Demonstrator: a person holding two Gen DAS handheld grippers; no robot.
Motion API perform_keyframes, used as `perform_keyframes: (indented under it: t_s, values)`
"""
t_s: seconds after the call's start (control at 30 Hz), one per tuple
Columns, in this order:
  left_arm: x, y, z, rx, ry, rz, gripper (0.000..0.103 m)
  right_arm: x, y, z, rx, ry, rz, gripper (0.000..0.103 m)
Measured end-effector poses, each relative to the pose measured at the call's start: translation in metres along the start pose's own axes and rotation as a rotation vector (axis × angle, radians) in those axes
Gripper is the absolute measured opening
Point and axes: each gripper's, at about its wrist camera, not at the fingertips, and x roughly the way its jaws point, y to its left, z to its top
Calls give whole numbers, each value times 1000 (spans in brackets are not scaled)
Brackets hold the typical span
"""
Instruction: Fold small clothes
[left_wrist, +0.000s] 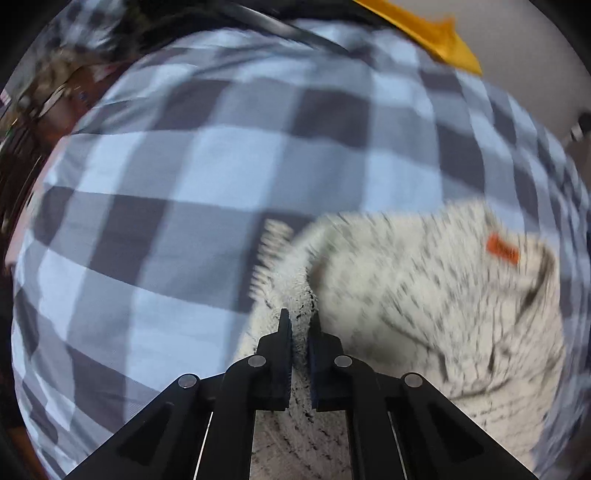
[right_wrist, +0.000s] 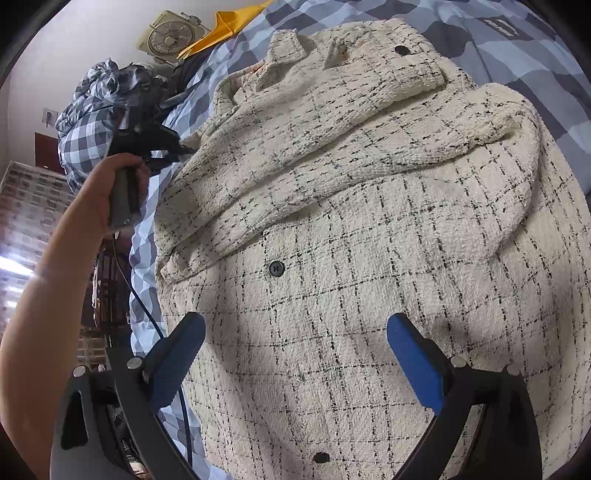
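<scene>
A cream tweed jacket (right_wrist: 351, 229) with a black grid pattern and black buttons lies front-up on a blue checked bedsheet (right_wrist: 535, 55). One sleeve (right_wrist: 332, 155) is folded across its chest. My left gripper (left_wrist: 300, 325) is shut on the jacket's edge (left_wrist: 424, 295), which looks blurred in the left wrist view. It also shows in the right wrist view (right_wrist: 177, 149), at the jacket's left side, held by a bare hand. My right gripper (right_wrist: 295, 354) is open and empty, hovering over the jacket's lower front.
The checked bedsheet (left_wrist: 184, 184) fills the left wrist view. A yellow cloth (right_wrist: 225, 29) and a fan (right_wrist: 170, 35) lie beyond the bed's far edge. A bundled checked cloth (right_wrist: 88, 122) sits at the left. A black cable (right_wrist: 147, 314) hangs by the bed's left edge.
</scene>
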Motion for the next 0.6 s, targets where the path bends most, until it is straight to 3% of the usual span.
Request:
perform_keyframes:
  t_s: [0.2,0.27,0.33,0.37,0.43,0.47,0.5,0.6]
  values:
    - [-39,62,21,-175,-150,-9,6,0,1,0,1,-10,-9,97]
    - [-53,85,24,-224,-254,62,6,0,1,1,2,-15,-17,97]
    - [-69,101,26,-242,-354,22,7,1,0,2,7,-17,-18,97]
    - [-73,110,26,-235,-358,-22,9,0,0,2,8,-17,-17,97]
    - [-76,113,24,-189,-314,-19,24,-1,-1,3,8,-19,-19,97]
    - [-81,114,19,-151,-308,5,68,-2,-2,3,12,-22,-21,97]
    - [-86,112,9,-88,-303,29,97,-3,-2,3,14,-23,-18,97]
    - [-92,93,-22,80,-318,9,103,-6,-2,3,10,-23,-12,97]
